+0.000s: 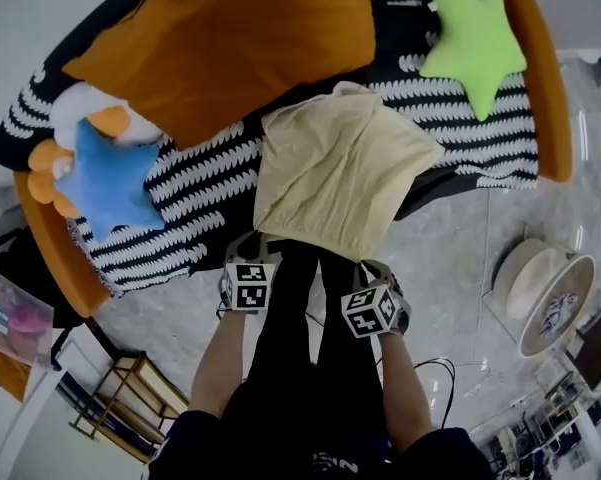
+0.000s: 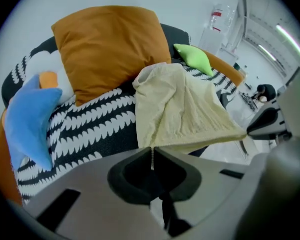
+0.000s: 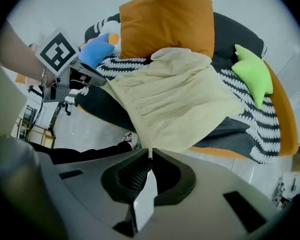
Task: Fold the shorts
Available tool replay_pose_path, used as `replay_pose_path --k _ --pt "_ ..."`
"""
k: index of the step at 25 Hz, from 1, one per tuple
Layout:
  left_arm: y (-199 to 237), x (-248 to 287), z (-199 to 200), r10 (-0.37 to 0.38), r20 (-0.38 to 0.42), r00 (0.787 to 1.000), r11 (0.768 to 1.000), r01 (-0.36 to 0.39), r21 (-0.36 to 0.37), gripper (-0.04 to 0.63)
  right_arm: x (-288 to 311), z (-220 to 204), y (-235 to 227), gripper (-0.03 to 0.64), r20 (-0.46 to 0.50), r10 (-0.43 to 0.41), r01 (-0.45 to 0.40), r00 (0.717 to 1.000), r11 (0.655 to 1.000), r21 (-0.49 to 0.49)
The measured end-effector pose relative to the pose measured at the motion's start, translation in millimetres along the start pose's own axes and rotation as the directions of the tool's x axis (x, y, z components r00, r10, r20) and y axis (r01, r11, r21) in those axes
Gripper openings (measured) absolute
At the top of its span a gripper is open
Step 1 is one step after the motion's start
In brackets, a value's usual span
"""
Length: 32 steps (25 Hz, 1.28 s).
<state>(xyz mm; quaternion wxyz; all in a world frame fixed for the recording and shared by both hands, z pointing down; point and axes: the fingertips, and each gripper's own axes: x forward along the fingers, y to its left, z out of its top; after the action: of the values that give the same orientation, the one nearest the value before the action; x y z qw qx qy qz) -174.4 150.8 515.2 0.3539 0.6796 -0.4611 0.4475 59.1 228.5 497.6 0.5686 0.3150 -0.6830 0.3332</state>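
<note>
While both grippers hold the near edge of the pale yellow shorts (image 1: 340,168), the garment spans from the middle of the sofa (image 1: 540,68) out past its front edge, its far part lying on the striped blanket (image 1: 200,188). Left gripper (image 1: 250,243): jaws closed on the cloth's left corner. Right gripper (image 1: 368,266): jaws closed on the right corner. Orange cushion (image 1: 230,38) at the back edge, just beside the shorts; green star cushion (image 1: 473,38) toward the right end; blue star cushion (image 1: 105,183) toward the left end

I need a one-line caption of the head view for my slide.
The left gripper and right gripper hold the near edge of pale yellow shorts draped from a striped sofa.
</note>
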Motion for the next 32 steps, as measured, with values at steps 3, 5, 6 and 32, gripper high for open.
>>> replay_pose_path --k 3,5,6,32 --pt "27 -6 -14 0.073 -0.007 0.997 0.984 -0.073 -0.166 0.02 -4 -7 -9 0.009 0.009 -0.042 0.041 0.999 0.999 0.033" --pt "40 -9 -17 0.077 0.001 0.997 0.965 -0.074 -0.251 0.02 -8 -10 -14 0.009 0.054 -0.032 0.026 0.998 0.993 0.118" --pt "42 -10 -16 0.076 0.006 0.997 0.963 -0.071 -0.26 0.02 -8 -8 -16 0.009 0.079 -0.025 0.012 0.997 0.987 0.158" --pt "41 43 -43 0.032 -0.024 0.999 0.999 -0.033 -0.027 0.025 109 35 3 0.044 0.581 -0.086 -0.569 0.809 0.133 0.812"
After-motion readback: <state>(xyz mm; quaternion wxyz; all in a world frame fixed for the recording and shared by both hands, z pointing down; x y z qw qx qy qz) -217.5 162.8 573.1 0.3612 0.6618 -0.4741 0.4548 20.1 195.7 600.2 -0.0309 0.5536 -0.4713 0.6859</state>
